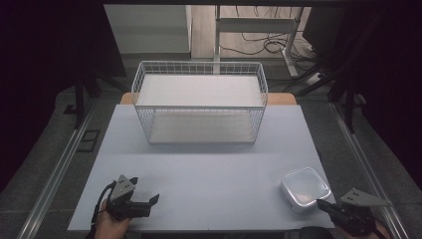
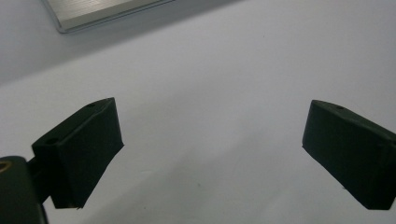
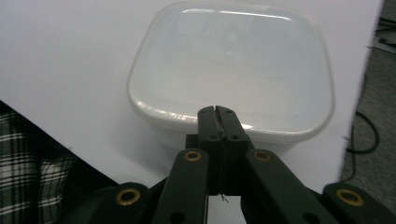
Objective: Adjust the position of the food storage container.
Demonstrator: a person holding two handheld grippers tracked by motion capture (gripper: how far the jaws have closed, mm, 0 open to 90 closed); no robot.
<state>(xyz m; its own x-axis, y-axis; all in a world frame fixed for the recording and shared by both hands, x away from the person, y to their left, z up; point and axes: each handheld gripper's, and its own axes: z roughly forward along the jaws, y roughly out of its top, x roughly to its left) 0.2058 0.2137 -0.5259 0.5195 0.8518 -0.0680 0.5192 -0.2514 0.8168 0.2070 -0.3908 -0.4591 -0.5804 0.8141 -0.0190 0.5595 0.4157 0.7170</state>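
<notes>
A white, square, lidded container (image 1: 304,188) with rounded corners sits near the front right corner of the pale table (image 1: 209,169). My right gripper (image 1: 321,203) is at its near side. In the right gripper view the container (image 3: 231,65) lies just ahead, and the right gripper (image 3: 217,112) has its jaws pressed together at the near rim, with nothing seen between them. My left gripper (image 1: 147,201) rests low at the front left, held by a hand. The left gripper view has that gripper (image 2: 212,154) open wide over bare table.
A white wire basket (image 1: 199,102) with a flat board inside stands at the back middle of the table. A pale metallic strip (image 2: 102,14) crosses the upper left of the left gripper view. Plaid cloth (image 3: 28,158) lies below the table's front edge. Cables lie on the floor beyond.
</notes>
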